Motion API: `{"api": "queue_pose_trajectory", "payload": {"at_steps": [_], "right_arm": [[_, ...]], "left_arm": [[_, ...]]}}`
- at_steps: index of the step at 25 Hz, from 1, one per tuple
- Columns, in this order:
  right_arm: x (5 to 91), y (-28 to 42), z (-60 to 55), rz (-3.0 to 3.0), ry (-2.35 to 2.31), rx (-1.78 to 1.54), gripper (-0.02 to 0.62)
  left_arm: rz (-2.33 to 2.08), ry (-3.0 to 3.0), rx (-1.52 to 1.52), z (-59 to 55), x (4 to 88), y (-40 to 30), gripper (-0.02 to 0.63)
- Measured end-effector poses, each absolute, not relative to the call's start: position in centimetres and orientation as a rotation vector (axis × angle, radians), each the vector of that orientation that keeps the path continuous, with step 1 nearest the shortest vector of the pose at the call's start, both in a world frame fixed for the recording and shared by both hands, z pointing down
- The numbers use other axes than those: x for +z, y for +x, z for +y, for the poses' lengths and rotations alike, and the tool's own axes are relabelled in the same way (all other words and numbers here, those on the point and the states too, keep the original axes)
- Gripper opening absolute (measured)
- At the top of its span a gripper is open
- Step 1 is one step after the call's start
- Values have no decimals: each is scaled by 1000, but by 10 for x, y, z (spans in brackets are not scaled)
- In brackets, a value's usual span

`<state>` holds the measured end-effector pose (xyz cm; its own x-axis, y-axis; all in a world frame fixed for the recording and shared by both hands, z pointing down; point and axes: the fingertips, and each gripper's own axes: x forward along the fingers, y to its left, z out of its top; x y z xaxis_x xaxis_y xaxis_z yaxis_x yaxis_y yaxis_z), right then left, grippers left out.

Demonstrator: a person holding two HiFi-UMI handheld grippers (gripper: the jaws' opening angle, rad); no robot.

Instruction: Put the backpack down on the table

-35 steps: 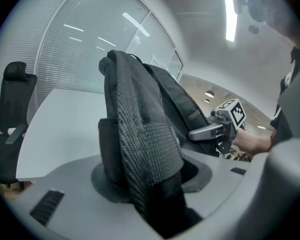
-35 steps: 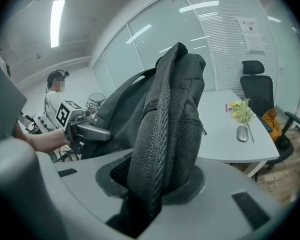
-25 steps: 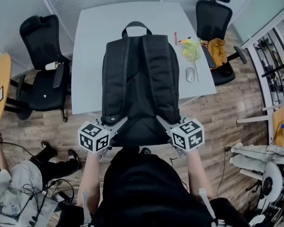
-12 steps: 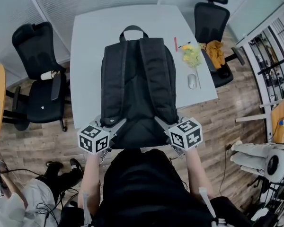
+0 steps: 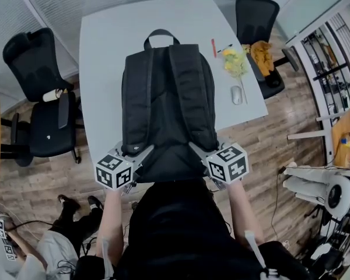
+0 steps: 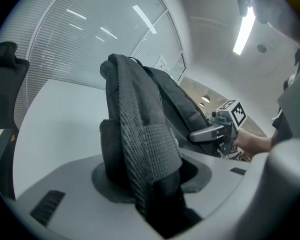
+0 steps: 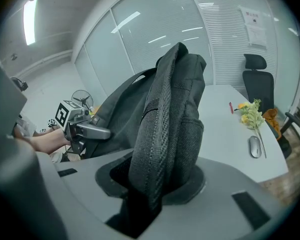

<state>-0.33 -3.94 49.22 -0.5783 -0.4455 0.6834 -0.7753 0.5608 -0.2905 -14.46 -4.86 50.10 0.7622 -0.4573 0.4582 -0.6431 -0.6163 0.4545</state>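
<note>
Clamping the backpack [image 5: 169, 98] at its 7 and 5 o'clock corners with left tool [image 5: 141, 151] and right tool [image 5: 199, 149], over the surface [image 5: 102, 57]. Probably soft, saggy, fairly weighty; best gripped on thick strap webbing.

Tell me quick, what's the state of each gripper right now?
Left gripper: closed, holding the backpack.
Right gripper: closed, holding the same backpack.
</note>
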Motion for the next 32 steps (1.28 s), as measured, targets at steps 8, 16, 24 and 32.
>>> {"api": "queue_pose_trajectory", "payload": {"at_steps": [8, 16, 24, 32], "right_arm": [[505, -1, -51, -2218, 935, 830, 130], [518, 1, -70, -2230, 894, 860, 132], [522, 16, -123, -2230, 823, 888, 137], [528, 43, -168, -2232, 766, 902, 140]], "left_arm": [[-814, 2283, 405, -57, 514, -143, 189], [-836, 2250, 434, -73, 524, -141, 189], [-865, 2194, 440, -119, 526, -126, 189], [-896, 2148, 446, -158, 530, -99, 187]]}}
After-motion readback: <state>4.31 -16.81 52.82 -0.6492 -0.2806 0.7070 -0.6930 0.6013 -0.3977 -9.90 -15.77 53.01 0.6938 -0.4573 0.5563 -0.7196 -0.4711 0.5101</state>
